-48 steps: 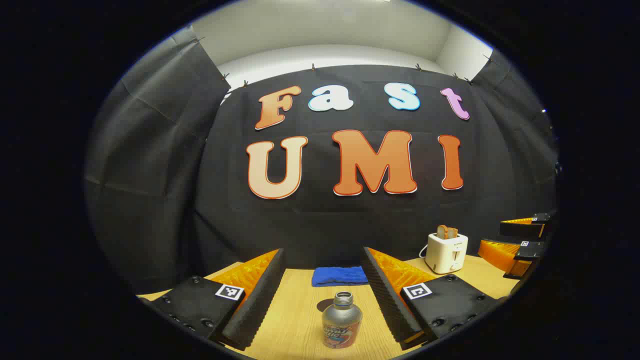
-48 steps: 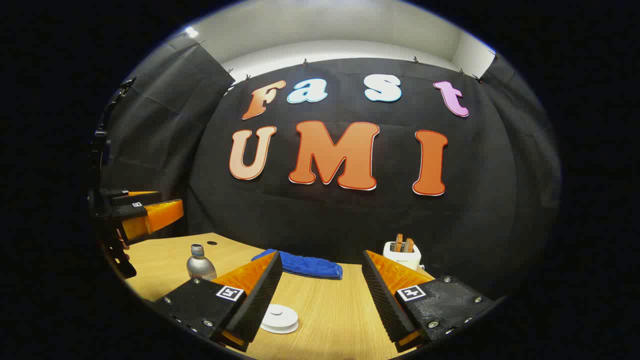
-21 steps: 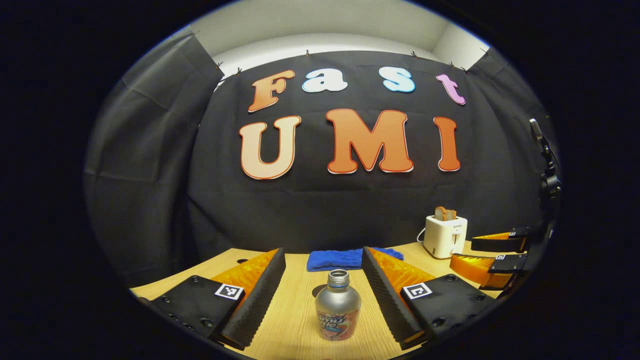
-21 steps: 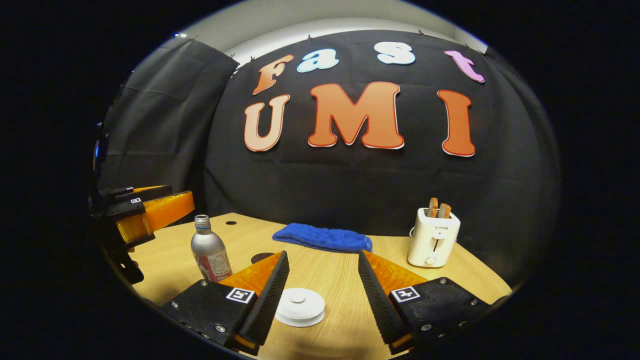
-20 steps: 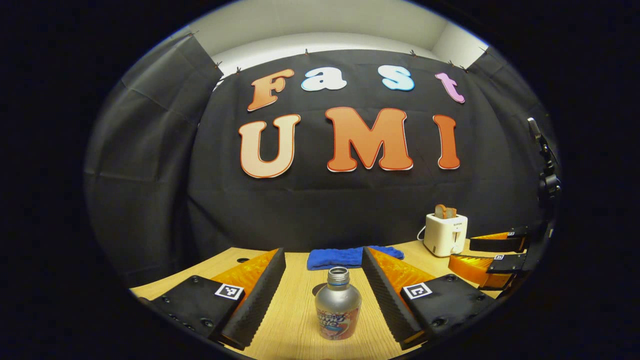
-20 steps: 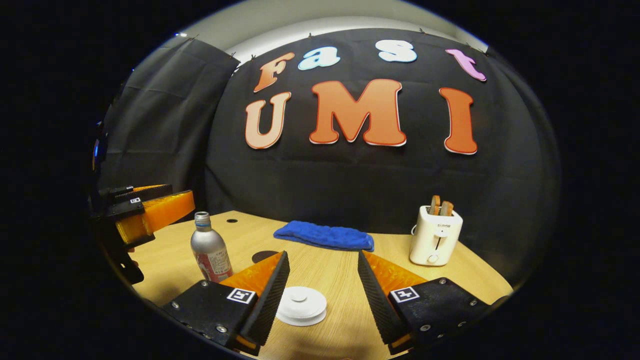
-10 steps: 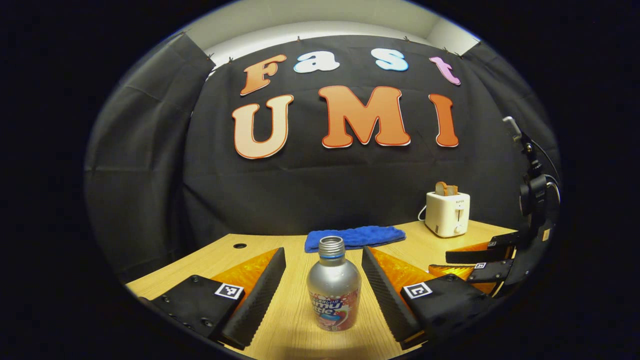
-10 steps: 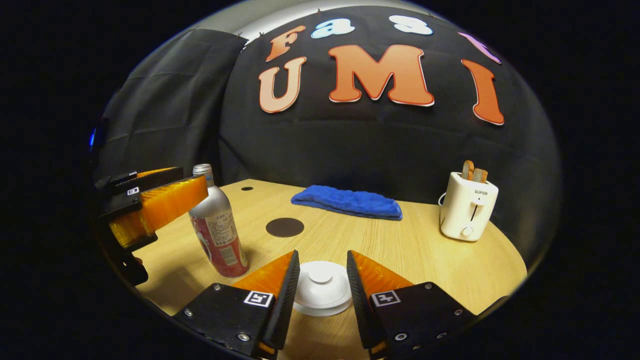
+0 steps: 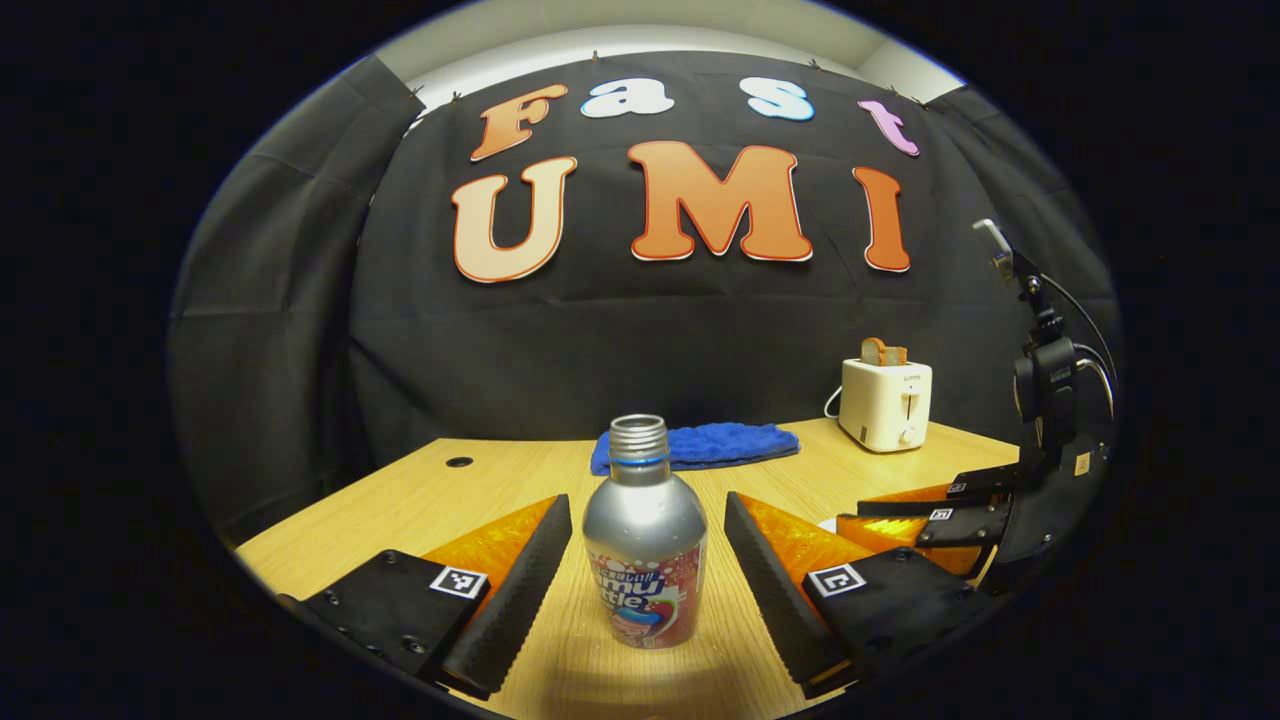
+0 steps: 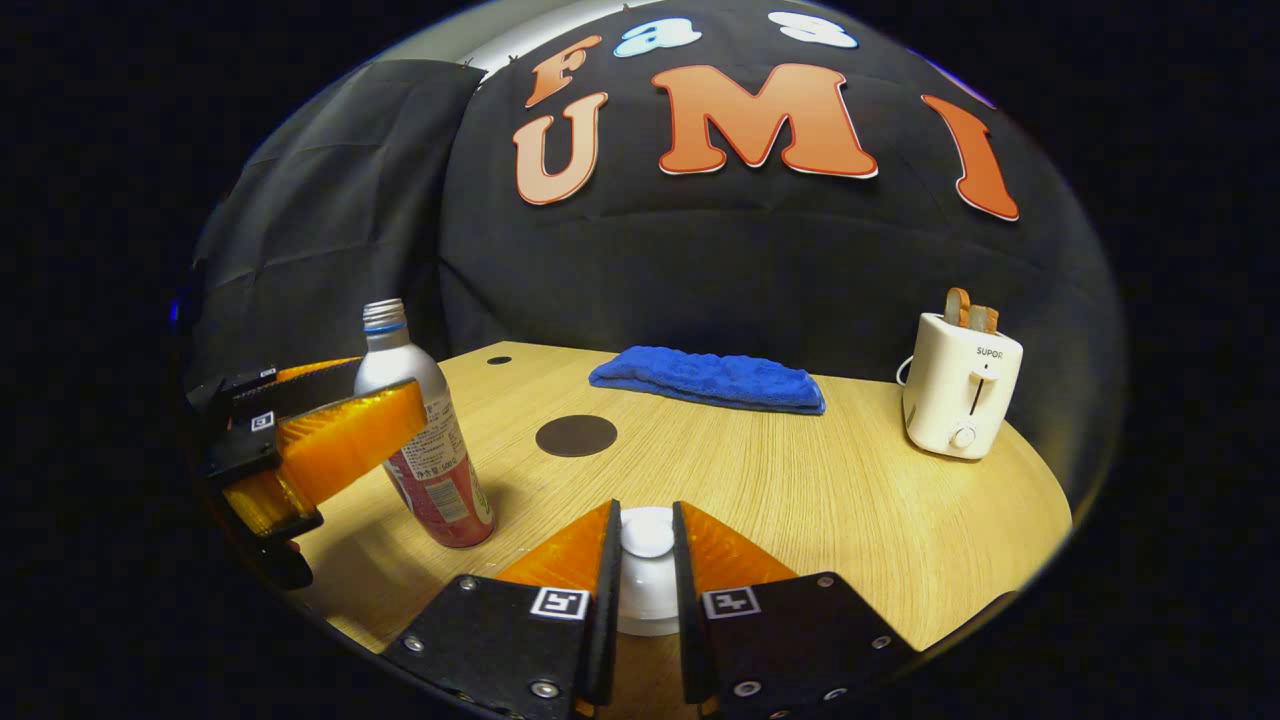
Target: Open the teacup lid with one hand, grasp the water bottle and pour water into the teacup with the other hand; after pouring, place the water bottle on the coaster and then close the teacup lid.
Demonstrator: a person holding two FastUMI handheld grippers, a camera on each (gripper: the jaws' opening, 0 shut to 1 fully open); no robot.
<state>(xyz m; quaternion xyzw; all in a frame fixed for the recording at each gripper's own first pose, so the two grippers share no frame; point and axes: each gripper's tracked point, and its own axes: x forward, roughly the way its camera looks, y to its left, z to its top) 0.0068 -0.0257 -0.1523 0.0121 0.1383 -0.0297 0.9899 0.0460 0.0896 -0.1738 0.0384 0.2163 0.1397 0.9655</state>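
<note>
A silver water bottle [image 9: 645, 540] with a red label and no cap stands upright on the wooden table. My left gripper [image 9: 647, 508] is open, one finger on either side of the bottle with a small gap to each. In the right gripper view the bottle [image 10: 420, 440] sits between the left gripper's [image 10: 390, 385] fingers. My right gripper [image 10: 645, 515] is shut on the knob of the white teacup lid [image 10: 647, 532]; the cup below is mostly hidden by its fingers. The right gripper [image 9: 852, 514] also shows low at the right of the left gripper view. A dark round coaster [image 10: 576, 436] lies behind the cup.
A folded blue cloth [image 10: 710, 378] lies at the back of the table [image 10: 850, 500]. A white toaster [image 10: 962, 398] with toast stands at the back right. The table has a small round hole [image 9: 459, 462] at the back left.
Both grippers have come down and forward. The left one now straddles the bottle. The right one's fingers have narrowed from wide open to closed on the lid knob.
</note>
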